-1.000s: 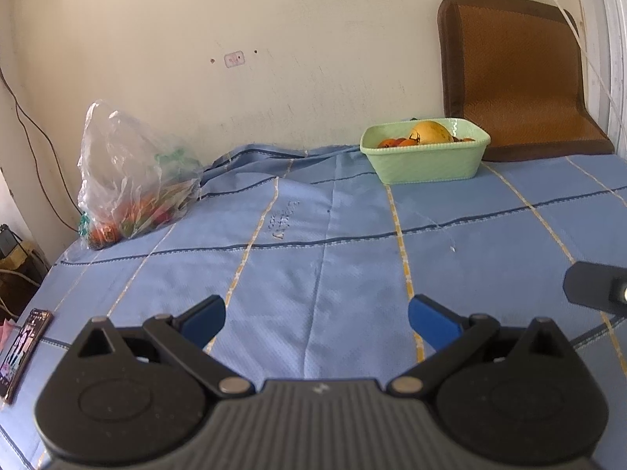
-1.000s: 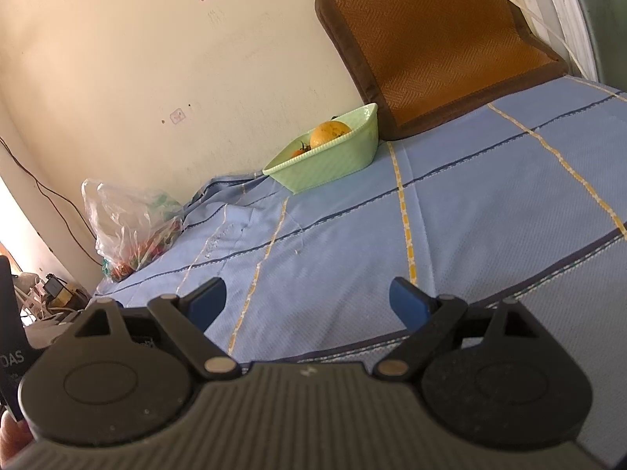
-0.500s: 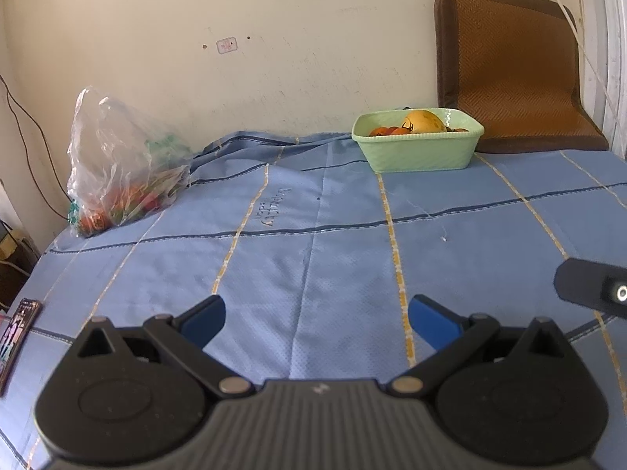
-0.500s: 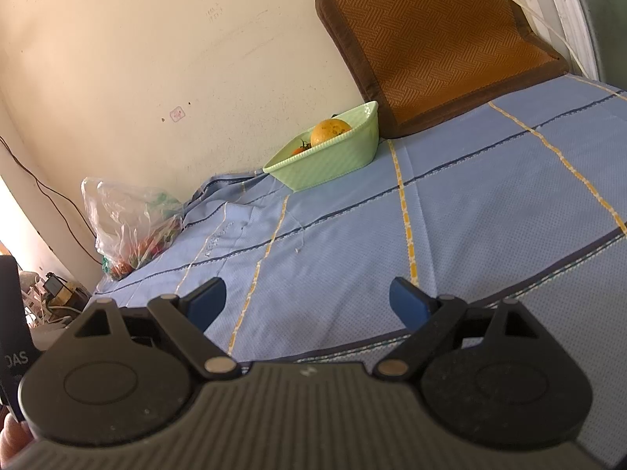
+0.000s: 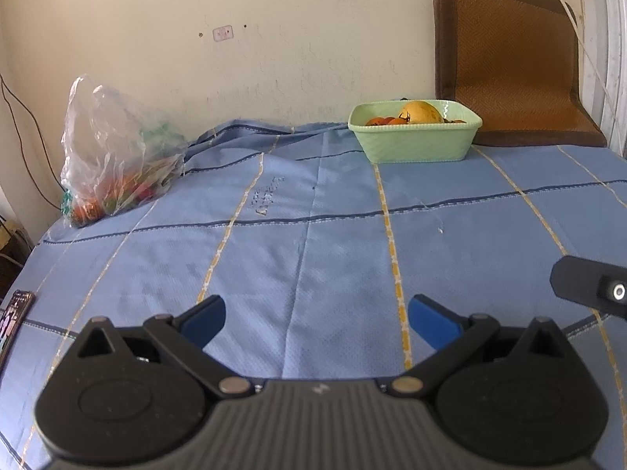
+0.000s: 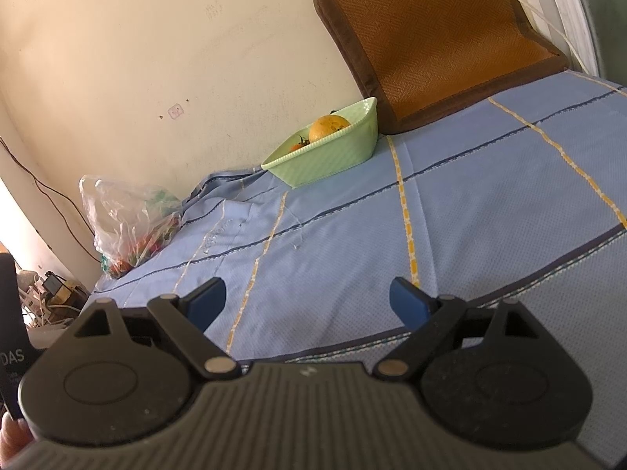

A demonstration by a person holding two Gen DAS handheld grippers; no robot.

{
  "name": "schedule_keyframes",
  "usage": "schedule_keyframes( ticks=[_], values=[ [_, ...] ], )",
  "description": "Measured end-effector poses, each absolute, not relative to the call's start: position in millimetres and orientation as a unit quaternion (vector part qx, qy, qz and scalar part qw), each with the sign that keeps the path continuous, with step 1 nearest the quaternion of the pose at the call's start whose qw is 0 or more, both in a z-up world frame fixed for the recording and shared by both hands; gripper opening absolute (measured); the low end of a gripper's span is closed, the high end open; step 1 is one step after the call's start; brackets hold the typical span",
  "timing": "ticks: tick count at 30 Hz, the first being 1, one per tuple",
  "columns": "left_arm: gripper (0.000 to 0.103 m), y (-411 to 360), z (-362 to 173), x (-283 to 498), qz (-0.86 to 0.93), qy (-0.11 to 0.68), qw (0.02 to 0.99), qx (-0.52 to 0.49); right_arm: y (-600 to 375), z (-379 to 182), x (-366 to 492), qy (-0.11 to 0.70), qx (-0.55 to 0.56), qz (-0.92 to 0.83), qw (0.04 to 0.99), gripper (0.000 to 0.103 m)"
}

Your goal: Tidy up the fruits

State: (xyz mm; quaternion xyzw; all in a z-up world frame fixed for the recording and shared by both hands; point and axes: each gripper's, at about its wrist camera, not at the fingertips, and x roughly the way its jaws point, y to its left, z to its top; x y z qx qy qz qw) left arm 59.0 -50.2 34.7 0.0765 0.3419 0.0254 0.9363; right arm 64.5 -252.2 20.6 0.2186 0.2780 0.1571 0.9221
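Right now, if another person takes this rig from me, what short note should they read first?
Left tongs: open, empty, over the blue cloth.
Right tongs: open, empty, near the cloth's front edge.
Green basket by the wall holds a yellow fruit and small red ones.
Plastic bag, far left, seems to contain more produce.
Left: probably move the bag's fruit to the basket.

A home: blue bedsheet [image 5: 313,243], rattan cushion [image 5: 509,58] against scuffed wall [image 5: 274,39]
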Motion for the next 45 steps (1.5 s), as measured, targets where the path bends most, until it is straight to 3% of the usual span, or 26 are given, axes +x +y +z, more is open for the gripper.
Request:
schedule_keyframes(
  ticks=[45],
  values=[
    [0.103, -45.7, 25.3, 65.8, 0.04, 0.364, 0.927, 0.077, -249.1, 12.7, 65.8, 0.289, 0.219, 0.154, 0.919, 0.093]
  ],
)
